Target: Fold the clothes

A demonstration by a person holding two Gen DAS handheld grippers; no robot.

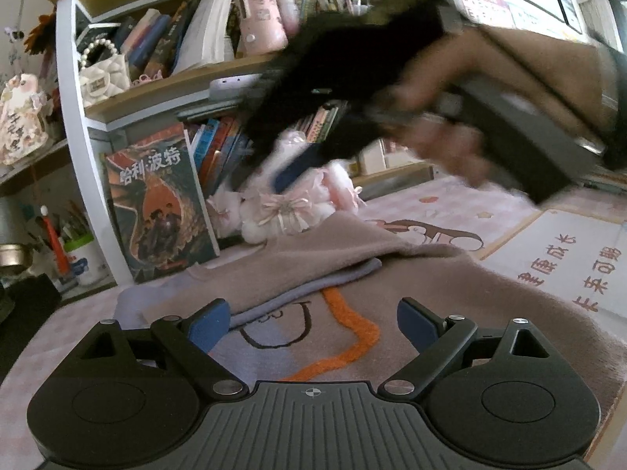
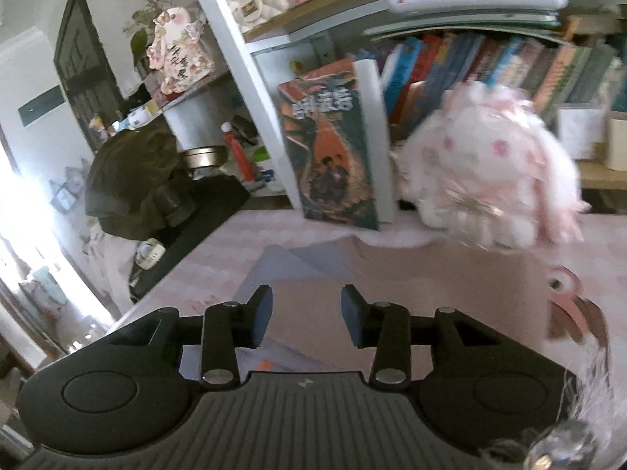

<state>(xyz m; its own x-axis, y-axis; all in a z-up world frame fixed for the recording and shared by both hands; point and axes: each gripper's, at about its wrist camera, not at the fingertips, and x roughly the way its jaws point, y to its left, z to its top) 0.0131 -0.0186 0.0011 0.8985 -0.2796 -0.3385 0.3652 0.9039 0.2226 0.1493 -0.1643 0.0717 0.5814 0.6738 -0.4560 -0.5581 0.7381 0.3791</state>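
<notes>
You are mid-fold: the brown sweater [image 1: 392, 274] lies partly doubled on the desk at 12 o'clock of your left gripper [image 1: 313, 323], whose jaws gape empty. Your right gripper [image 2: 306, 315] (blurred, half-open, holding nothing) needs a fresh hem. At 9 o'clock, a white cup [image 1: 84, 258] holds pens.

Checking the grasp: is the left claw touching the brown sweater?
Apart. The left wrist view shows the left claw open, its pads hovering above the brown sweater with nothing pinched between them.
</notes>
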